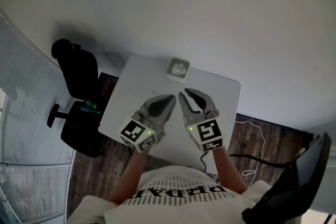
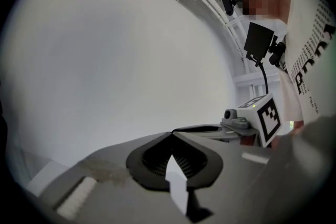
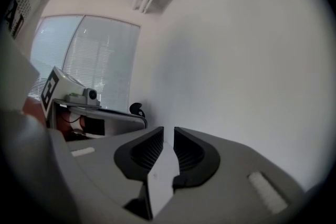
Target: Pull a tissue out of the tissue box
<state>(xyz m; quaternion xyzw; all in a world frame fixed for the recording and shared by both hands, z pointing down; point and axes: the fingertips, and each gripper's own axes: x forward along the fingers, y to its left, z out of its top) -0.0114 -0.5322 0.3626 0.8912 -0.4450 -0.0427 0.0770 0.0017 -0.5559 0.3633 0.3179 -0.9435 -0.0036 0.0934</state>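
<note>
The white tissue box [image 1: 177,70] stands at the far edge of the white table [image 1: 131,92], a tissue tuft poking out of its top. Both grippers hover over the table's near half, apart from the box and pointing toward it. My left gripper [image 1: 171,98] has its tips together with nothing in them; in its own view the jaws [image 2: 171,133] meet against the bare white wall. My right gripper [image 1: 190,93] stands slightly open and empty, a narrow gap showing between its jaws [image 3: 168,131]. Neither gripper view shows the box.
A black office chair [image 1: 79,73] stands left of the table with a small green item [image 1: 92,108] beside it. Cables [image 1: 251,157] lie on the wood floor at the right, near a black stand [image 1: 302,176]. Window blinds [image 1: 21,113] fill the left side.
</note>
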